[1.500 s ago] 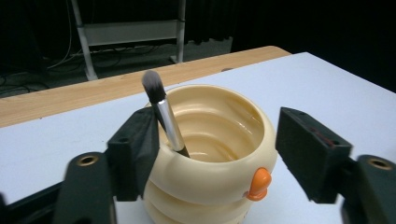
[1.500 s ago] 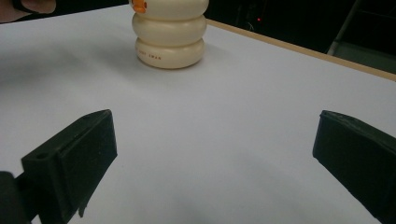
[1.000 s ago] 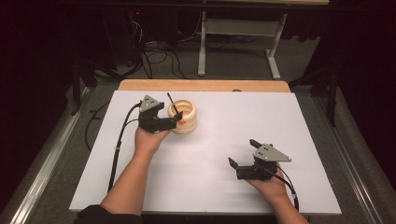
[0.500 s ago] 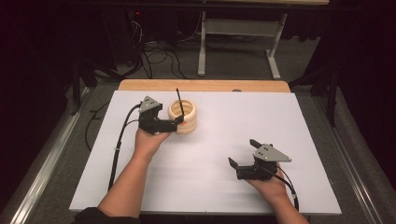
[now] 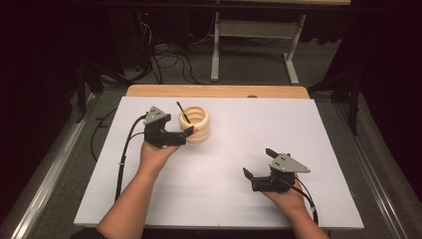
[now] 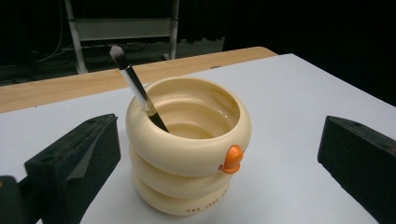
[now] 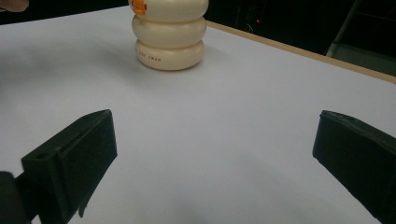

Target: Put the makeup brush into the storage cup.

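Observation:
A cream ringed cup [image 5: 195,127] with an orange knob stands on the white table [image 5: 308,134] at the back left. A black-handled brush [image 5: 182,113] stands in it and leans on the rim, bristles up. My left gripper [image 5: 185,135] sits just left of the cup, open; its jaws have just been opening and nothing is gripped. In the left gripper view the cup [image 6: 187,149] and brush [image 6: 135,88] lie ahead between the wide jaws. My right gripper [image 5: 258,162] rests open near the front right, with the cup [image 7: 169,35] far ahead of it.
A wooden strip [image 5: 214,91] borders the table's far edge. Beyond it are a metal stand [image 5: 251,35] and cables on the floor. Bare white surface stretches between the two hands.
The brush was tilted over the cup in my left gripper; now it stands free inside the cup. The left gripper has opened and drawn back slightly. The right hand has not moved.

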The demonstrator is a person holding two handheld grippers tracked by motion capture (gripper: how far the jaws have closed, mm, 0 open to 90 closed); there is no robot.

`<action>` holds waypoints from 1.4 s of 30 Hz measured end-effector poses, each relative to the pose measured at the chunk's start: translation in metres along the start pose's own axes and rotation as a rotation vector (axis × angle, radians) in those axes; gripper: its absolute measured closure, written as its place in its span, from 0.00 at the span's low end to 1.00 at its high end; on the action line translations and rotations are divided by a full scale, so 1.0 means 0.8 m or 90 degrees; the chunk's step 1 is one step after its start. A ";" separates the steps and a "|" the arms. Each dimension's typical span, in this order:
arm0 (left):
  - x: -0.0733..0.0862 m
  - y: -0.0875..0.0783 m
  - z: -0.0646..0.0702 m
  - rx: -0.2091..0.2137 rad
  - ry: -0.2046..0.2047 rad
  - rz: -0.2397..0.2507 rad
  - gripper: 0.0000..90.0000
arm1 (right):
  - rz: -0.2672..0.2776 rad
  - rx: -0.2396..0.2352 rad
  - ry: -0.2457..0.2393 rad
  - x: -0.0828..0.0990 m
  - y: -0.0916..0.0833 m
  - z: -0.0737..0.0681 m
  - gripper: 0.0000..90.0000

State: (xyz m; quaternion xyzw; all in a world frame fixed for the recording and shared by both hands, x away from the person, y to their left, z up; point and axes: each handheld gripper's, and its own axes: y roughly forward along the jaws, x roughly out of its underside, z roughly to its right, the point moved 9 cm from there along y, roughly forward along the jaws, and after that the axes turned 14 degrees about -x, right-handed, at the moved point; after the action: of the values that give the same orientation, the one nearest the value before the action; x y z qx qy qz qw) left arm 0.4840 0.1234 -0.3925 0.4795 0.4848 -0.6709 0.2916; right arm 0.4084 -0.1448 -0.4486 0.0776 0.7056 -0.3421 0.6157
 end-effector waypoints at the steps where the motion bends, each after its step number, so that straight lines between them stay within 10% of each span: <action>1: 0.000 -0.002 0.000 0.001 -0.001 0.000 0.00 | -0.001 0.001 0.000 0.000 0.000 0.000 0.01; 42: 0.076 -0.081 0.029 0.036 0.033 0.017 0.01 | 0.002 0.005 -0.008 -0.002 -0.002 0.000 0.01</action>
State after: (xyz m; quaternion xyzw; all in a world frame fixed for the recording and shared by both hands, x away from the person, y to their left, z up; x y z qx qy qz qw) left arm 0.3976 0.1298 -0.4232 0.5111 0.4664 -0.6678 0.2744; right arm 0.4077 -0.1458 -0.4464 0.0790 0.7003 -0.3439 0.6205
